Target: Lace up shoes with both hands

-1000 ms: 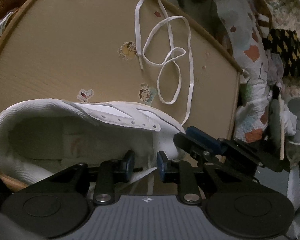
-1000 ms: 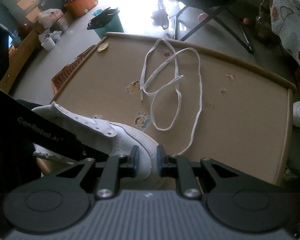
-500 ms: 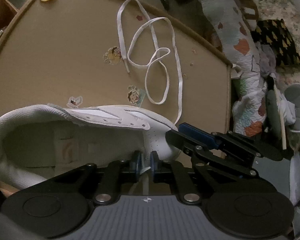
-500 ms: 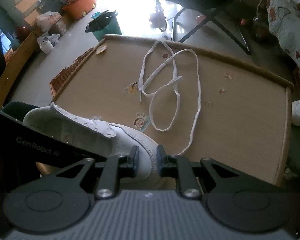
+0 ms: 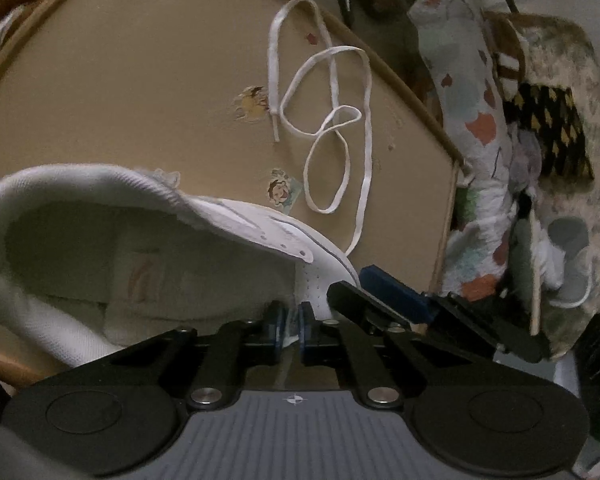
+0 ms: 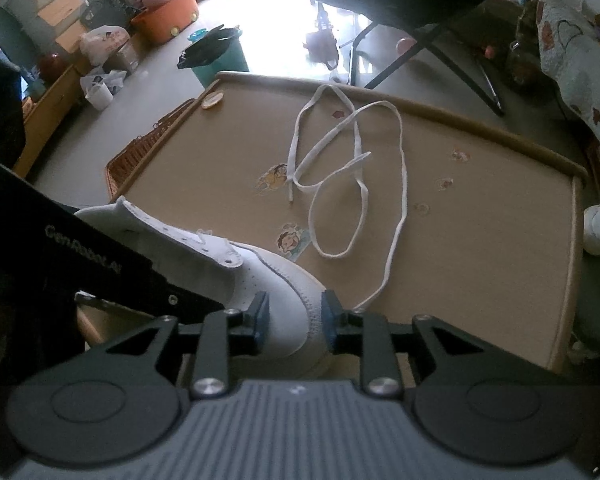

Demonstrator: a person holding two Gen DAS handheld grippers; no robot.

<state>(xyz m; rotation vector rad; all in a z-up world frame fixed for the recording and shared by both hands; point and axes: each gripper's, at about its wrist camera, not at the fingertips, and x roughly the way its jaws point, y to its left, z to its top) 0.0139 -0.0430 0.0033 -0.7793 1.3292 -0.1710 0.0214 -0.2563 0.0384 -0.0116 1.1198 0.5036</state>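
A white sneaker lies on the tan table with its opening toward the left wrist camera. My left gripper is shut on a thin white strip at the shoe's near side; whether it is lace or flap I cannot tell. In the right wrist view the sneaker's toe sits between the jaws of my right gripper, which are opening and stand just off it. A long white lace lies in loose loops on the table, one end trailing to the toe.
A raised rim borders the table, which carries cartoon stickers. A wicker basket sits off its left edge, patterned bedding off its right. A black chair frame and a teal bin stand beyond the far edge.
The left jaws have closed from a wide gap onto the white strip. The right jaws have spread wider around the toe. The lace on the table has not moved.
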